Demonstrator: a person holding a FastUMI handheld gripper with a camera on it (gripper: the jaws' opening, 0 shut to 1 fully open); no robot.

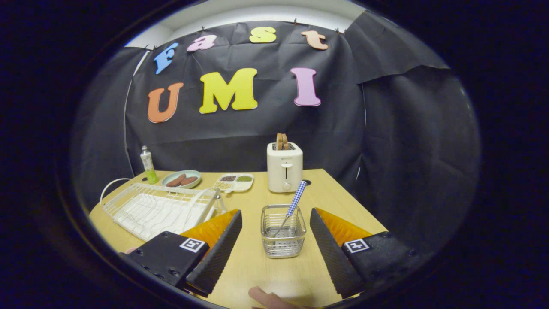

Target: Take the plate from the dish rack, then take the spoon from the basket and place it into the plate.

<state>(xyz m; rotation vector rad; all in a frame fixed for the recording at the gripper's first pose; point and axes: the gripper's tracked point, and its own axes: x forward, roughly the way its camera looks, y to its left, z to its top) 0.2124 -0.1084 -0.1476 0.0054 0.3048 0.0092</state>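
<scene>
I hold the hand-held gripper (274, 240) spread, basket (283, 234) and leaning spoon (296, 201) at 12 o'clock, ready to grab.

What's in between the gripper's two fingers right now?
In the gripper view, the open gripper has the wire basket between its fingers, apart from both. The spoon stands in it, leaning.

Even overhead light brightens the table (257, 266); the cloth wall stays dim, fisheye bending the edges.
</scene>
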